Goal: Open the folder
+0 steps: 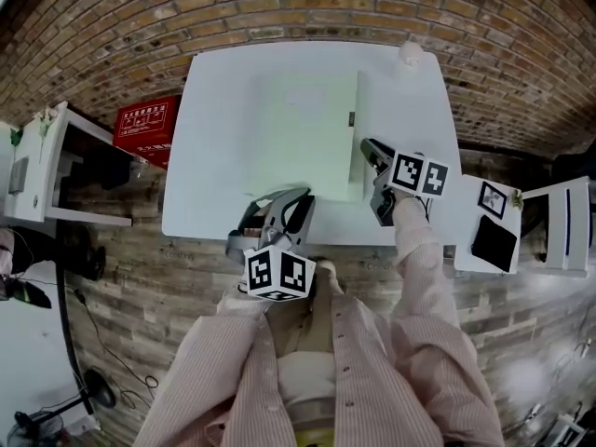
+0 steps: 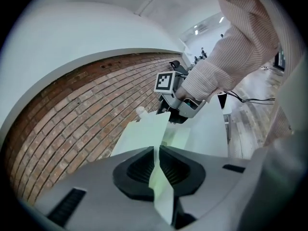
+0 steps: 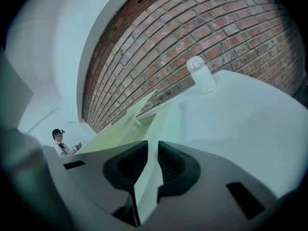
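Observation:
A pale green folder (image 1: 307, 128) lies on the white table (image 1: 219, 110). My left gripper (image 1: 296, 198) is at the folder's near left corner, shut on a thin sheet of it; in the left gripper view (image 2: 157, 163) the pale cover (image 2: 151, 129) runs up from between the pads and stands raised off the table. My right gripper (image 1: 366, 147) is at the folder's right edge. In the right gripper view (image 3: 153, 163) its pads are closed on a pale sheet of the folder (image 3: 125, 131), whose leaves stand slightly apart further on. The right gripper (image 2: 175, 100) also shows beyond the cover.
A small white bottle (image 1: 410, 54) (image 3: 199, 73) stands at the table's far right corner. A red box (image 1: 147, 124) and a white shelf (image 1: 47, 166) are on the floor at left. A white stand with a black item (image 1: 494, 240) is at right. A person stands far off.

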A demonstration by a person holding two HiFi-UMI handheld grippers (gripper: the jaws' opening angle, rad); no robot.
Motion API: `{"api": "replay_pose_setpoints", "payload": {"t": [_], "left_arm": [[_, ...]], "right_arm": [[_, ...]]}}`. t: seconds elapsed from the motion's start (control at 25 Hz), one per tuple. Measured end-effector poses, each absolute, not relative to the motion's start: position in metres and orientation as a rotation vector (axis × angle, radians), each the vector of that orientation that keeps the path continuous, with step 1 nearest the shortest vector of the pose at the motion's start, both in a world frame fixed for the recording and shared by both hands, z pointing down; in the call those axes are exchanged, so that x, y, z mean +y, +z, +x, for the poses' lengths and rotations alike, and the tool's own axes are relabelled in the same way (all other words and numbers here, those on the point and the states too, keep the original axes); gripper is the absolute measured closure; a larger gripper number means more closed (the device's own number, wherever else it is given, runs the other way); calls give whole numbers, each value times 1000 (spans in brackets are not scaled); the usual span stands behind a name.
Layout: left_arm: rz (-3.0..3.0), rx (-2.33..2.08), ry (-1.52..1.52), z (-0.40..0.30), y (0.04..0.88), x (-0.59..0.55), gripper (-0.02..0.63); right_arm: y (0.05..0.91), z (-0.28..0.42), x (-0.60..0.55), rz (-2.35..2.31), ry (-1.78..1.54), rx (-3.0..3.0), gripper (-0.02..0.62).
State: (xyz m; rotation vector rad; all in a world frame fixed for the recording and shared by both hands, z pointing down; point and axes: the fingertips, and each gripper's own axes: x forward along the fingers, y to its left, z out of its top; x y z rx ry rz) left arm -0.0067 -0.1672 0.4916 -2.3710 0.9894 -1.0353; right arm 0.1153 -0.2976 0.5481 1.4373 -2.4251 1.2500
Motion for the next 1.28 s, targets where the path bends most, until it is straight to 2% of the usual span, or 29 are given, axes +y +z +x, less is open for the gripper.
{"api": "replay_pose_setpoints", "payload": {"t": [0.2, 1.28], "left_arm": [[-2379, 1136, -949, -20, 477, -169, 583], [-2327, 1748, -641, -107, 434, -175, 609]], "right_arm": [[530, 109, -294, 1426, 1075, -2467, 577], [471, 40, -268, 1139, 846, -2690, 591]]}}
